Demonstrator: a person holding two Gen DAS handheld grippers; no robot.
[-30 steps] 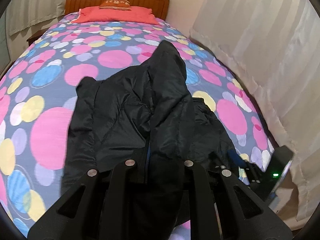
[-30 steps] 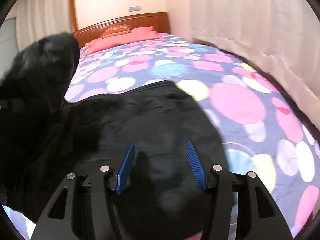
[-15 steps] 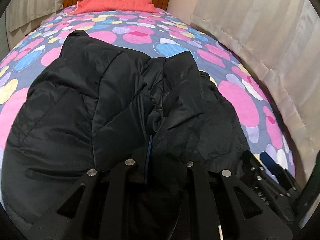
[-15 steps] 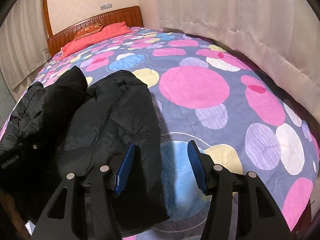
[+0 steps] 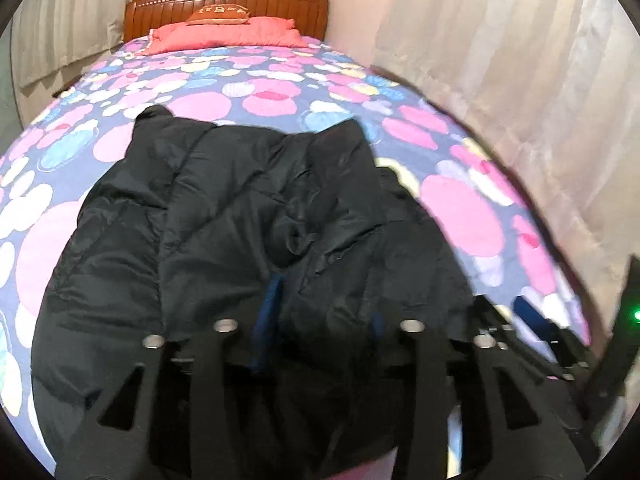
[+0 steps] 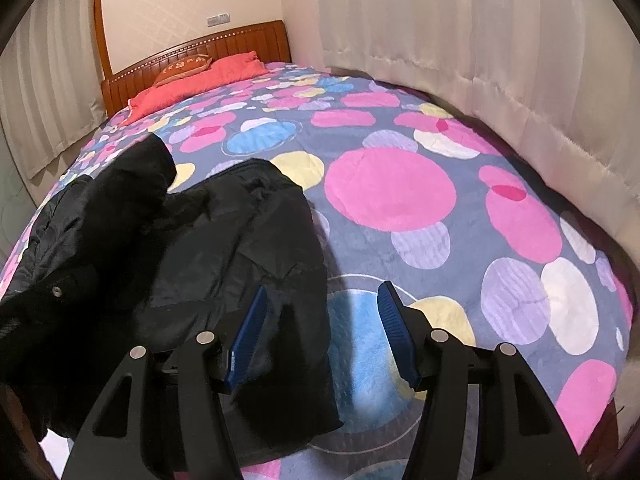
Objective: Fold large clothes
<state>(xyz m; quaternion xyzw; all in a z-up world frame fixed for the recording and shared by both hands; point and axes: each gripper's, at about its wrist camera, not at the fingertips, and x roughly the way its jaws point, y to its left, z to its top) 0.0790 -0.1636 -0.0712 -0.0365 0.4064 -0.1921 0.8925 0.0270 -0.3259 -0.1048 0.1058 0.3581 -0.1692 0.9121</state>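
Two grippers: over one jacket [image 5: 248,248], spread on bed [image 6: 400,248] for folding.
Left gripper [image 5: 316,316]: jaws opening, jacket fabric between them, apparently being released.
Right gripper [image 6: 320,328]: parted, empty, beside hem.

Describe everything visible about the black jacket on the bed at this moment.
The black jacket is a puffy, quilted coat of slightly shiny fabric. It lies crumpled on the spotted bedspread near the foot of the bed, with raised folds pointing toward the headboard. A metal snap shows on its left part in the right wrist view. The left gripper's jaws are opening with fabric between them; the right gripper is open over its edge.
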